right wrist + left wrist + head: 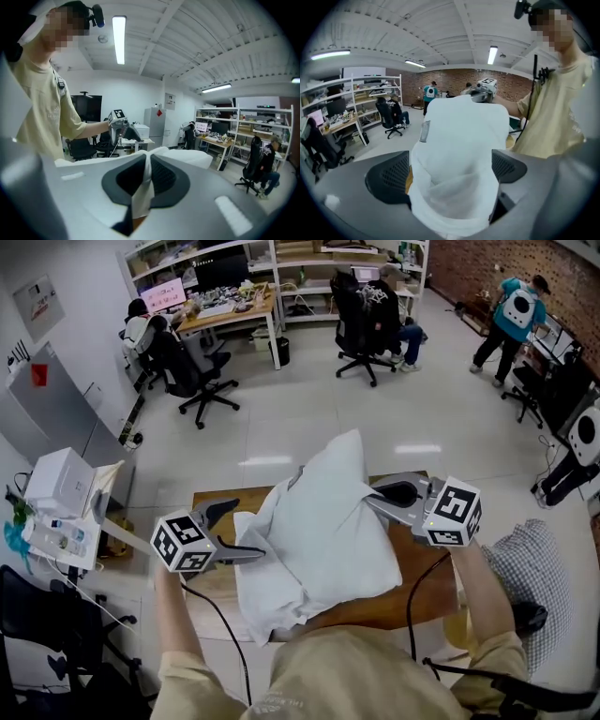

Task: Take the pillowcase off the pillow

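Observation:
A white pillow in its white pillowcase [323, 521] stands tilted on the wooden table [211, 498], between my two grippers. My left gripper [246, 529] is at its left edge, jaws wide apart. In the left gripper view the bunched cloth [459, 140] fills the gap of this gripper [452, 168], but the pads do not pinch it. At the pillow's right edge my right gripper [367, 495] is shut on a thin fold of the pillowcase [143, 197], which runs between its pads [147, 176]. The pillow's far side is hidden.
A checked cloth [534, 563] lies at the right of the table. A side table with a white box [61, 479] stands at the left. Office chairs [192, 371], desks, shelves and several people are further back across the tiled floor.

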`<move>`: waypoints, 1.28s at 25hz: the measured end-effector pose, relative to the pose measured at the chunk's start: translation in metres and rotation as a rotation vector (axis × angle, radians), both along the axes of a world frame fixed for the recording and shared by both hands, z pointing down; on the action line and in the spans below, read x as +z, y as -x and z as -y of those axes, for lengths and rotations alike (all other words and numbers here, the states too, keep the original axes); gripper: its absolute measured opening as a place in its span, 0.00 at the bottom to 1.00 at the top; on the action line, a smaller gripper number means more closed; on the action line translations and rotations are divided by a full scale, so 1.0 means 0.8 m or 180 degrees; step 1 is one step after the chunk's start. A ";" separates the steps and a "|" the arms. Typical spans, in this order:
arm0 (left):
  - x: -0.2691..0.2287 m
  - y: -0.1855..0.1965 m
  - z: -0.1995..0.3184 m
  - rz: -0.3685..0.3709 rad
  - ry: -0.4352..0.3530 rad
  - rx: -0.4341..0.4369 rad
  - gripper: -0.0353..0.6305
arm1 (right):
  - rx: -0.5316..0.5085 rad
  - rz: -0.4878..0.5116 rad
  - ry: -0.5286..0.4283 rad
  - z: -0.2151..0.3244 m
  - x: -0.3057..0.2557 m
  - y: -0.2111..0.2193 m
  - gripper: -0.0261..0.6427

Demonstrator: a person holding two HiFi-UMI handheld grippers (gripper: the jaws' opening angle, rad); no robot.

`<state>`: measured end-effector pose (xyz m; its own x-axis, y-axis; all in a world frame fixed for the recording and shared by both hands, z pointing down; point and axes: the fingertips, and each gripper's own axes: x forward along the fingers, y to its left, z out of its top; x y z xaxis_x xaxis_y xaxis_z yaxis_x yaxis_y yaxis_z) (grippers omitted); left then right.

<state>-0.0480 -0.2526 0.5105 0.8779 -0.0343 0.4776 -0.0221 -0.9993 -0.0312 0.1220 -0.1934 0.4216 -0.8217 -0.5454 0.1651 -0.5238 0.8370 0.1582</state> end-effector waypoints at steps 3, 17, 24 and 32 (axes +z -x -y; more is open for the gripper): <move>0.052 -0.008 0.064 -0.0064 0.0452 -0.0247 0.85 | -0.0118 -0.0040 -0.0086 -0.012 0.003 0.019 0.06; 0.310 0.001 0.248 0.0678 0.1204 -0.1875 0.06 | -0.0483 0.0024 -0.0191 -0.048 -0.012 0.055 0.06; 0.460 0.101 0.272 0.0651 0.1429 -0.2893 0.06 | -0.0189 0.0181 0.0110 -0.023 0.025 0.034 0.06; 0.249 0.074 0.238 -0.0159 0.1140 -0.2223 0.53 | 0.0020 0.0262 0.0156 0.008 0.022 0.014 0.06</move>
<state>-0.1069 -0.4428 0.7095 0.7305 -0.4375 0.5244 -0.6417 -0.7025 0.3078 0.1110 -0.2001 0.4393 -0.8302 -0.5435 0.1238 -0.5386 0.8394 0.0734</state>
